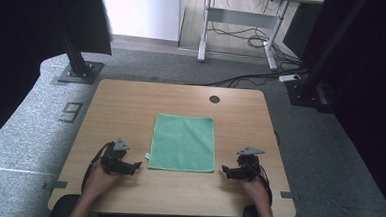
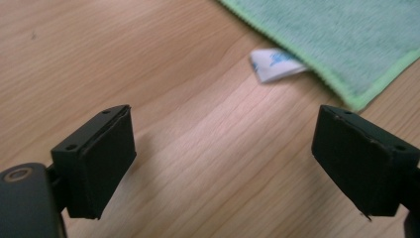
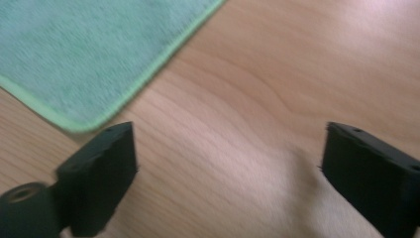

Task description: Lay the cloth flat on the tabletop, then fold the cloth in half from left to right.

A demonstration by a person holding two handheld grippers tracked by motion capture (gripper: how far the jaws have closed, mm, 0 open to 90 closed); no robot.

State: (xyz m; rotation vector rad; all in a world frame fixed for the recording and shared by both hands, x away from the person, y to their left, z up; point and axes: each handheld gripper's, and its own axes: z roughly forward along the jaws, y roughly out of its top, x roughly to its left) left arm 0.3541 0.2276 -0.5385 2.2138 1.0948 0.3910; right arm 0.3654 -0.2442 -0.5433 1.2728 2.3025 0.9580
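Right now a green cloth (image 1: pixel 183 142) lies flat mid-frame on the bench (image 1: pixel 126 105). Both grippers, left (image 1: pixel 137 164) and right (image 1: pixel 224 168), flank its lower corners, fingers wide open and empty. Next, I reckon, each must pinch its nearest corner.

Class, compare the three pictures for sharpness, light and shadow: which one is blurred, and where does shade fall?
High view: even light, dark at both upper corners, green cloth sharp. Left gripper view: crisp wood grain on the table and a readable white label. Right gripper view: soft, smeared blur over cloth and wood, with faint shade between the open jaws.
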